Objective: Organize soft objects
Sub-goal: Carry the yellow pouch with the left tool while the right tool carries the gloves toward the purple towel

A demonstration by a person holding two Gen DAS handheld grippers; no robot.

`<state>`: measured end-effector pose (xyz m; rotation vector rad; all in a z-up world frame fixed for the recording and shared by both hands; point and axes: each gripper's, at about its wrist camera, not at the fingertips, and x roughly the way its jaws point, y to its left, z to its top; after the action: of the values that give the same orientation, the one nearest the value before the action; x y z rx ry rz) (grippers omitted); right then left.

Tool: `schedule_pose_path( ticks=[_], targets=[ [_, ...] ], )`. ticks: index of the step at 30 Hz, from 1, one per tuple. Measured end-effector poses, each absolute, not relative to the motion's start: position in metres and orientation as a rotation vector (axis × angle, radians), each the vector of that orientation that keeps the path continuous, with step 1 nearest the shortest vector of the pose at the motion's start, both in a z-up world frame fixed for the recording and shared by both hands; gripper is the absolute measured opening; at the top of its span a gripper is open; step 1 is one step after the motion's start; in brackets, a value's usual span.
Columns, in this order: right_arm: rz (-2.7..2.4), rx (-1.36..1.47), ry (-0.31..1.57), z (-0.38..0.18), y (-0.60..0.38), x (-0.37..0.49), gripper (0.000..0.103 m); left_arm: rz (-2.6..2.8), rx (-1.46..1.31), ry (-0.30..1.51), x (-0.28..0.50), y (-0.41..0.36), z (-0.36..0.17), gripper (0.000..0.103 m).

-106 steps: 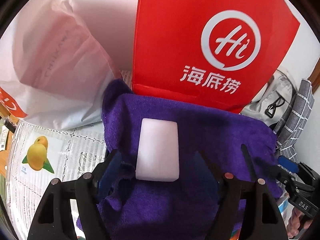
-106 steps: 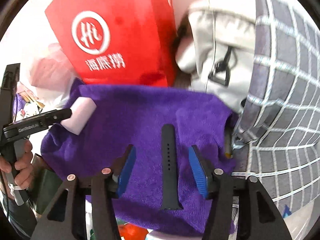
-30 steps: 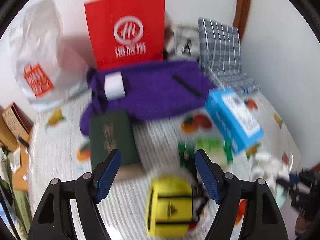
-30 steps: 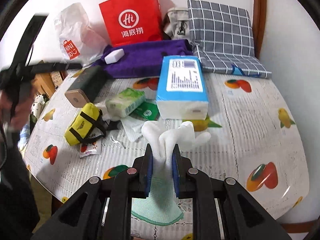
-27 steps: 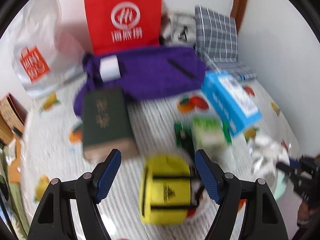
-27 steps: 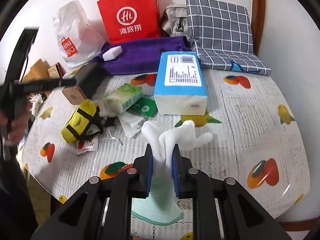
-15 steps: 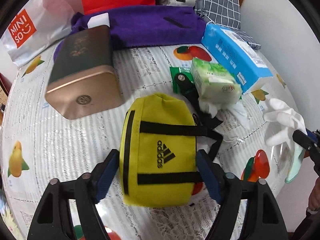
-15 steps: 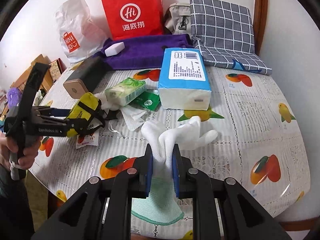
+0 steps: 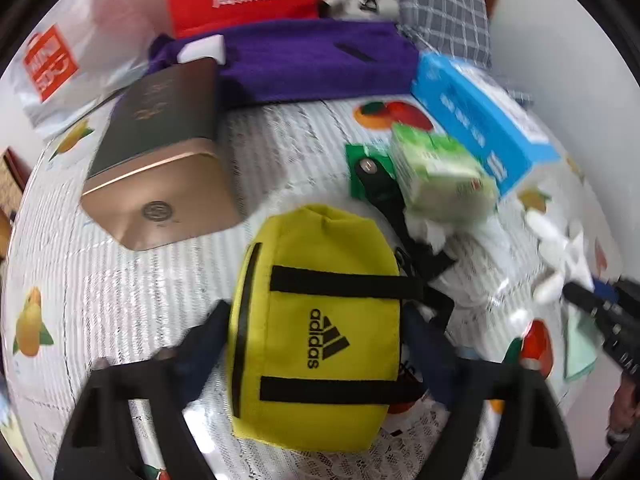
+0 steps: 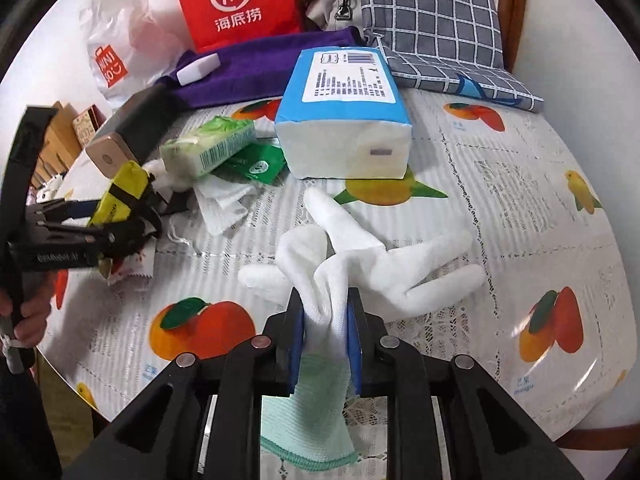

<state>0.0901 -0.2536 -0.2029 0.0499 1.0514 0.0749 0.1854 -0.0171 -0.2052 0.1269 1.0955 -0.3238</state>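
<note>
My left fingers (image 9: 316,344) are closing around the soft yellow zip pouch (image 9: 316,320) lying between them on the bench (image 10: 520,208); its black strap (image 9: 384,200) risks dragging the green tissue pack (image 9: 440,176). My right fingers (image 10: 325,320), slightly opening, are pinching the white knit glove (image 10: 360,256), which risks slipping.

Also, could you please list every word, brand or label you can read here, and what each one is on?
"adidas": yellow pouch.
"Hi" and "海底捞": red paper bag.
"MINISO", partly creased: white plastic bag.
"GenRobot.AI": left gripper body.
Label on the blue tissue pack, print on the green tissue packet and tablecloth captions: too small to read.
</note>
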Motion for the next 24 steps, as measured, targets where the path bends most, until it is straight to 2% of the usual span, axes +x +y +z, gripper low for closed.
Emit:
schedule_pose_path(
  ticks=[2,4,24],
  targets=[
    [0.078,0.052,1.053,-0.204,-0.254,0.090,0.019,-0.333,0.115,1.096,0.185,-0.012,-0.202,0.063],
    [0.082,0.060,1.057,-0.203,-0.255,0.090,0.018,-0.322,0.116,1.092,0.185,-0.009,-0.199,0.062],
    [0.153,0.079,0.974,-0.166,-0.257,0.080,0.016,-0.262,0.004,1.043,0.159,0.016,-0.148,0.062]
  ],
)
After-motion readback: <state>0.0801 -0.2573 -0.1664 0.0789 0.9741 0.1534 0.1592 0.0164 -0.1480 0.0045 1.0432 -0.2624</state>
